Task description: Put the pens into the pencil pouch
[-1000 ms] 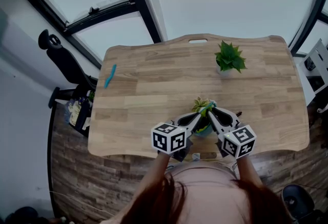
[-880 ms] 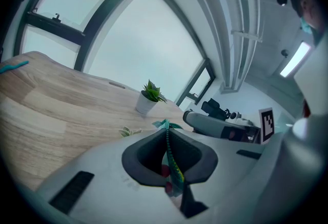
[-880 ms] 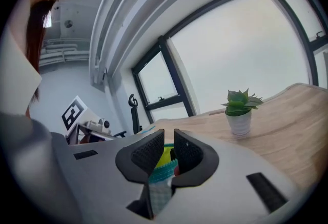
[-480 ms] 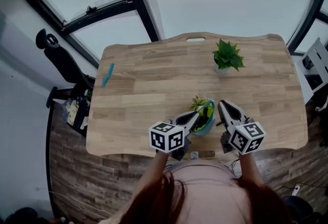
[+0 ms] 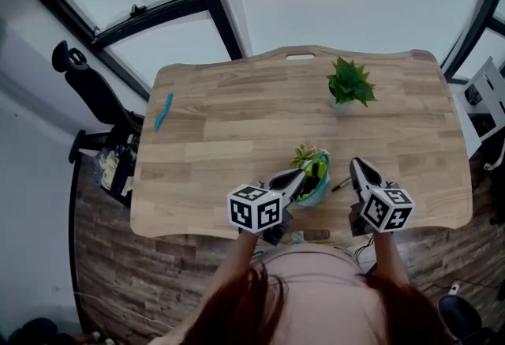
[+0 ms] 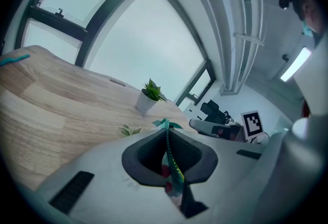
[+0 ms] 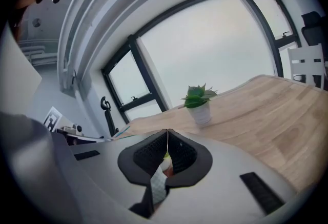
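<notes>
Wood-plank desk (image 5: pixel 237 130) with rounded corners is sitting below big dark-framed windows. Left gripper (image 5: pixel 300 176) is pinching the pencil pouch (image 5: pixel 316 178) near the desk's front edge, jaws nearly together on soft teal patterned fabric, with the zipper running straight away along the jaw line. Right gripper (image 5: pixel 357 166) has just been closing, pads now meeting with nothing between. Thin black pen (image 5: pixel 341 184) is lying diagonally between pouch and right gripper. Blue pen (image 5: pixel 163 110) is lying front-to-back by the left edge.
</notes>
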